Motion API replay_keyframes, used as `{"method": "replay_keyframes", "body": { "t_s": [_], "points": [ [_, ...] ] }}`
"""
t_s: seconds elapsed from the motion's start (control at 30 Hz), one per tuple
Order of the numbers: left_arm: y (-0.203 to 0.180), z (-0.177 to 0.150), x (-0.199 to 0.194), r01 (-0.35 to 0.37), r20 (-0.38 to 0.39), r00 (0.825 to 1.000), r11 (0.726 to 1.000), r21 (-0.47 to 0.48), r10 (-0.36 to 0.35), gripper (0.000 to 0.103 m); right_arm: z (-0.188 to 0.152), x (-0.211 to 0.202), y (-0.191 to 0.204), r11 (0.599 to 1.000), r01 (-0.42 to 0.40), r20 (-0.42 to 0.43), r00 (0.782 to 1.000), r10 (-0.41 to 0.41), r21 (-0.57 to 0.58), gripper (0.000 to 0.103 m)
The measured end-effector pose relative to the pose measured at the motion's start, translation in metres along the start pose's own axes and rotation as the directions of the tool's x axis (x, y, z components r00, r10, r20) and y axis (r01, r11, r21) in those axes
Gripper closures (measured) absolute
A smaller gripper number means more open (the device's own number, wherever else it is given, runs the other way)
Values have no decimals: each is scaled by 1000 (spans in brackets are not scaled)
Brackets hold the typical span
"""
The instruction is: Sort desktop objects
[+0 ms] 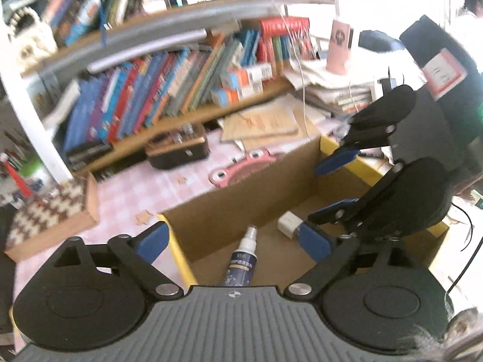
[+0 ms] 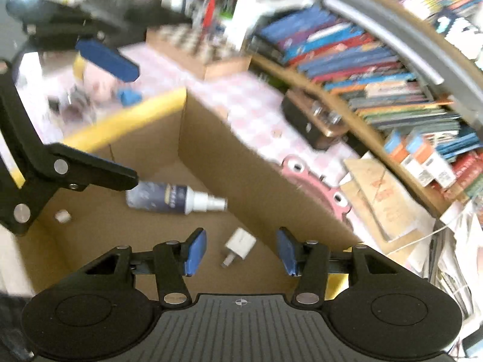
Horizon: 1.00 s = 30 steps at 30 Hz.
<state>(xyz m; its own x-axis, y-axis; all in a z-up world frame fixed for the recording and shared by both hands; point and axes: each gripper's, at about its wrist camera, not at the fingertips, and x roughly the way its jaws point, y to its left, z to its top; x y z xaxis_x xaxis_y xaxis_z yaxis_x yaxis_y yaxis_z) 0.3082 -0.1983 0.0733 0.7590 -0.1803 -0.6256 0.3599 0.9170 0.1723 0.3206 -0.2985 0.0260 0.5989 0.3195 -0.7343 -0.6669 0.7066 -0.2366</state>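
Bookshelves back a pink desk; both grippers, left and right, hang wide open and empty over the box, probably just after dropping the charger; next, fetch another item.

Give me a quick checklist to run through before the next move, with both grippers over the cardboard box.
1. Left gripper open and empty: ok.
2. Right gripper open and empty: ok.
3. Spray bottle lying inside the cardboard box: ok.
4. White charger on the box floor, released: ok.
5. Grippers apart from each other: ok, though close.
6. Pink frog item still outside on the tablecloth: not ok.
7. Small white piece identity: cannot tell.
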Motion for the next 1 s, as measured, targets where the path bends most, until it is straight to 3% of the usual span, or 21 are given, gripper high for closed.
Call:
{"method": "replay_keyframes", "body": {
  "t_s": [0.2, 0.27, 0.37, 0.5, 0.6, 0.8, 1.0],
  "points": [
    [-7, -5, -45, -49, 113, 992, 998, -45, 54, 0, -7, -55, 5, 996, 43, 161, 985, -56, 85, 51],
    [-9, -8, -59, -59, 142, 987, 994, -88, 71, 0, -11, -69, 5, 989, 50, 210, 975, -78, 137, 50],
    [-10, -15, -73, -63, 163, 983, 986, -151, 88, 0, -20, -86, 5, 973, 93, 267, 952, -150, 212, 40],
    [-9, -26, -86, -83, 186, 974, 968, -239, 129, 0, -33, -101, 8, 944, 128, 311, 923, -225, 304, 38],
    [-6, -34, -95, -90, 201, 967, 946, -313, 158, 0, -46, -112, 11, 906, 139, 318, 906, -279, 400, 31],
    [-2, -52, -110, -109, 212, 954, 902, -418, 214, 0, -72, -127, 15, 818, 156, 279, 891, -358, 553, 28],
    [-2, -71, -120, -122, 201, 949, 871, -476, 243, 0, -93, -133, 27, 782, 181, 242, 889, -390, 596, 25]
  ]
}}
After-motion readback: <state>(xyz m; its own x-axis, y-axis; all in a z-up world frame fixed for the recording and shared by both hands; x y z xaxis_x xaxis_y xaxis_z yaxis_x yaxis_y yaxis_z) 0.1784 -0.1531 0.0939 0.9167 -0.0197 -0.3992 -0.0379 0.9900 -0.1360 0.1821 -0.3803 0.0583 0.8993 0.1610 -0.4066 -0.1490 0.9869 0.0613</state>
